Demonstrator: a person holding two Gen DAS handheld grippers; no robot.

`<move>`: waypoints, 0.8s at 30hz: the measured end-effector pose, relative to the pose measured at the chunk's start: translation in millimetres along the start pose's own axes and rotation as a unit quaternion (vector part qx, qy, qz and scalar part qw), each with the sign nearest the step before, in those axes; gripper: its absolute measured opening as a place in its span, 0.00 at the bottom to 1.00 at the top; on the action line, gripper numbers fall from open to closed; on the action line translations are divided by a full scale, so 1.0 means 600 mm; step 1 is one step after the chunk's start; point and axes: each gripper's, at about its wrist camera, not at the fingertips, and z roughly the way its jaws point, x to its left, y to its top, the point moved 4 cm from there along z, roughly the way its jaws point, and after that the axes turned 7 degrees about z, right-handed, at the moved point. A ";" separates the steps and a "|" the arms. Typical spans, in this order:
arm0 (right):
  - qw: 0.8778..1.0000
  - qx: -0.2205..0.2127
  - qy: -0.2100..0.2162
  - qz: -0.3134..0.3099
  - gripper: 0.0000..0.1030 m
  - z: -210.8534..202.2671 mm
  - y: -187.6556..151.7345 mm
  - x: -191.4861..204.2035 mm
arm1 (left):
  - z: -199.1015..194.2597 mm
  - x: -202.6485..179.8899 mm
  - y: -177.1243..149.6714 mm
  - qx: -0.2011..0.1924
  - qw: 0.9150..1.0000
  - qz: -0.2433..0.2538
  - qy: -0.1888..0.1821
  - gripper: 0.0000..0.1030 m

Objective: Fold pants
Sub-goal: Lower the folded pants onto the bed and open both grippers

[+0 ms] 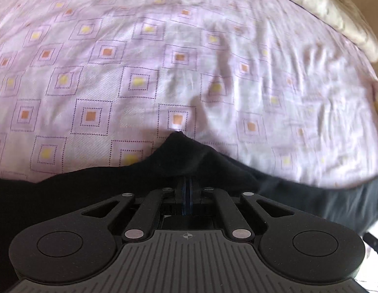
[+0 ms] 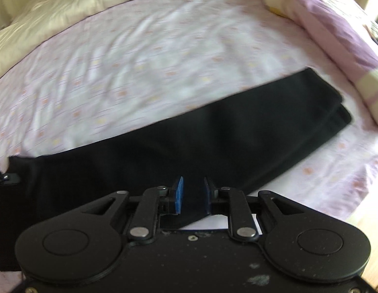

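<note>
Black pants [image 2: 189, 131] – on bedsheet [image 2: 140, 48]

No readable text, label, brand or number on any surface in either view.

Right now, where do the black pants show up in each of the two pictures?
Left wrist view: the black pants cross the bottom, bunched into a peak at the shut left hand-held gripper.
Right wrist view: the pants lie as a long band from lower left to upper right.
Shared landmark: the pink patterned sheet.
</note>
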 end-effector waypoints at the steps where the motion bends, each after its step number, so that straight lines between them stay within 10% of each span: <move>1: 1.000 -0.001 -0.004 0.012 0.23 0.003 0.011 -0.029 | 0.000 0.000 0.001 0.000 1.000 -0.012 0.004 0.04; 11: 0.989 -0.011 -0.024 0.143 0.34 0.067 0.137 -0.272 | 0.023 -0.037 0.023 0.042 0.993 -0.051 0.097 0.04; 21: 0.980 0.024 0.025 0.196 0.38 0.132 0.187 -0.341 | 0.024 -0.031 0.021 0.040 0.991 -0.057 0.118 0.04; 23: 0.979 0.028 0.043 0.199 0.04 0.134 0.193 -0.344 | 0.027 -0.040 0.022 0.044 0.990 -0.043 0.129 0.04; 24: 0.980 0.033 0.053 0.190 0.02 0.131 0.193 -0.342 | 0.030 -0.046 0.023 0.047 0.989 -0.035 0.136 0.04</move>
